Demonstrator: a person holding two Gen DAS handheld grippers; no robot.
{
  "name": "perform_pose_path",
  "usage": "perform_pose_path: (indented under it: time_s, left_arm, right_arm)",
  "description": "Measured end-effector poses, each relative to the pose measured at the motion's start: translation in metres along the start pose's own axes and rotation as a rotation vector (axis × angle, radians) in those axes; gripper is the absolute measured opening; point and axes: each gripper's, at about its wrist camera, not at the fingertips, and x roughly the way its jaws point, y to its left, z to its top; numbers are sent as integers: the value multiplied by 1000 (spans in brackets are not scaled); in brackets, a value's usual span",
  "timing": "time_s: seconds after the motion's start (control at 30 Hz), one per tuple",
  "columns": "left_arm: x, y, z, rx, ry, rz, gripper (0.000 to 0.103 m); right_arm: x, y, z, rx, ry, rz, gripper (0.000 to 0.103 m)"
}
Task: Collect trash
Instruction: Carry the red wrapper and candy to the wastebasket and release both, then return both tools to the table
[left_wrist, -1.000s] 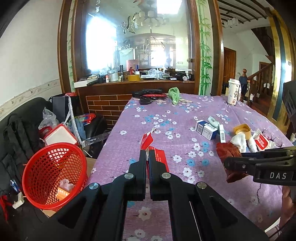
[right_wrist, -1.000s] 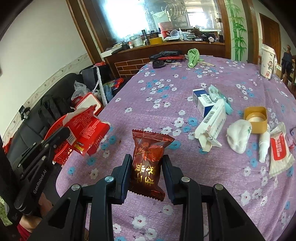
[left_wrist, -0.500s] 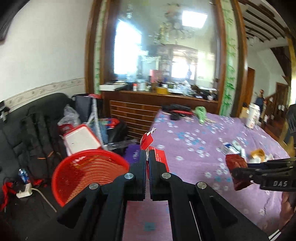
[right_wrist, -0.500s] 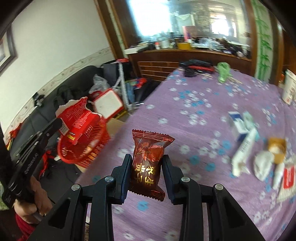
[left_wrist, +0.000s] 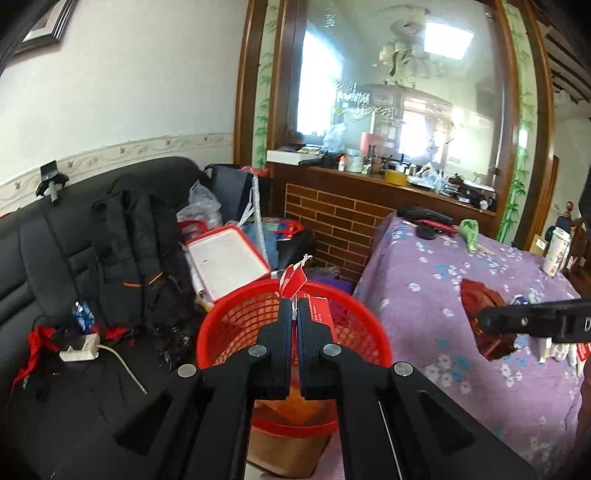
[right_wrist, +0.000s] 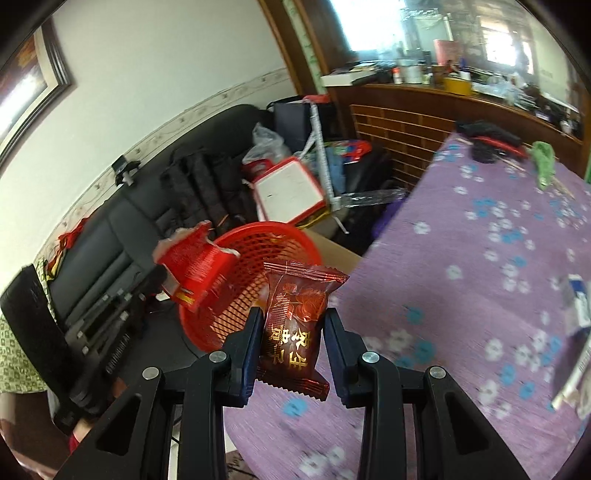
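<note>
Gripping a flat red packet (left_wrist: 308, 306) between jaws pressed nearly together, the left tool (left_wrist: 294, 314) hangs right over the mouth of the red basket (left_wrist: 221, 325), which sits on a cardboard box beside the bench (left_wrist: 424, 295). The right tool (right_wrist: 291, 332) holds a dark red snack wrapper (right_wrist: 295, 325) with gold lettering, its jaws part-way apart and pinching the wrapper's sides; it sits near the bench edge, with the basket rim just beyond it. In the right tool's view the red packet (right_wrist: 195, 269) shows above the near rim of the basket (right_wrist: 288, 236). So, as I judge it, two pieces are picked up and carried close to the bin, but neither is let go yet. Something orange and pale already lies in the basket's bottom, though I cannot make out what. Left to do: drop both pieces, then go back for the litter at the bench's far side, where small white and blue things (right_wrist: 578, 306) show only as a blur.
</note>
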Motion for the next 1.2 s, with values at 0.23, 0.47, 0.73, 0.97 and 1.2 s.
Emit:
perform_pose_path:
  time_s: [0.23, 0.47, 0.73, 0.97, 1.2]
  left_arm:
    - [15, 12, -8, -19, 40, 6, 3]
    - [22, 16, -7, -22, 45, 9, 4]
    - [23, 11, -6, -27, 46, 8, 33]
    - [16, -29, -4, 14, 46, -68, 35]
    - [13, -105, -6, 109, 87, -205, 41]
  right_arm:
    - [38, 23, 26, -19, 16, 25, 37]
    - [56, 29, 38, -13, 8, 30, 46]
    - [24, 8, 19, 5, -28, 16, 51]
    - [-23, -41, -11, 67, -68, -41, 51]
    - [-95, -113, -58, 195, -163, -159, 51]
